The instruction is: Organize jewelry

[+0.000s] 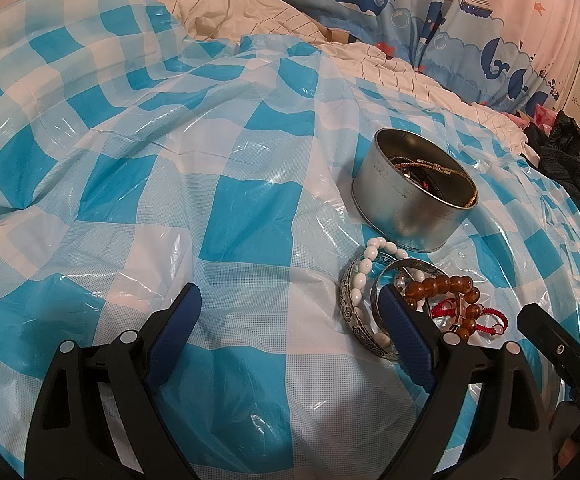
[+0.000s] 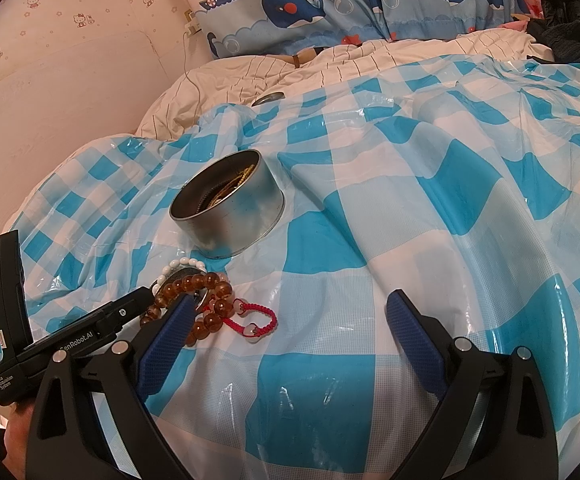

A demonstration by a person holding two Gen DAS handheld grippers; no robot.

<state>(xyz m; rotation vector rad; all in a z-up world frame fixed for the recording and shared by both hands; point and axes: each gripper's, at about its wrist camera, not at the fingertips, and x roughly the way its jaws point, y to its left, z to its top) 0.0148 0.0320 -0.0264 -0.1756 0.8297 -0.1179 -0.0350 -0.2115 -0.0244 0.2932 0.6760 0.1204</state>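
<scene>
Since some pieces already lie inside the round silver metal tin [image 1: 406, 204], the remaining bracelet pile [image 1: 410, 296] is left heaped just beside it on the blue-and-white checked plastic sheet [image 1: 170, 160]. Both the left gripper [image 1: 290, 312] and the right gripper [image 2: 290, 312] are held wide apart and empty, each with one pad beside the pile.

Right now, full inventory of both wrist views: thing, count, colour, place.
Metal tin: 1, silver, open, on the checked sheet; holds a gold chain and dark pieces.
White bead bracelet: 1, white, in the pile in front of the tin.
Silver bangles: 2, engraved grey metal, same pile, overlapping.
Amber bead bracelet: 1, brown, on top of the pile.
Red cord bracelet: 1, red with pale beads, at the pile's edge.
Plastic sheet: 1, blue and white check, over the bed.
Quilt: 1, cream with thin stripes, behind the sheet.
Whale curtain: 1, blue.
Dark clothing: black heap, far side.
Left gripper: open, empty.
Right gripper: open, empty.
</scene>
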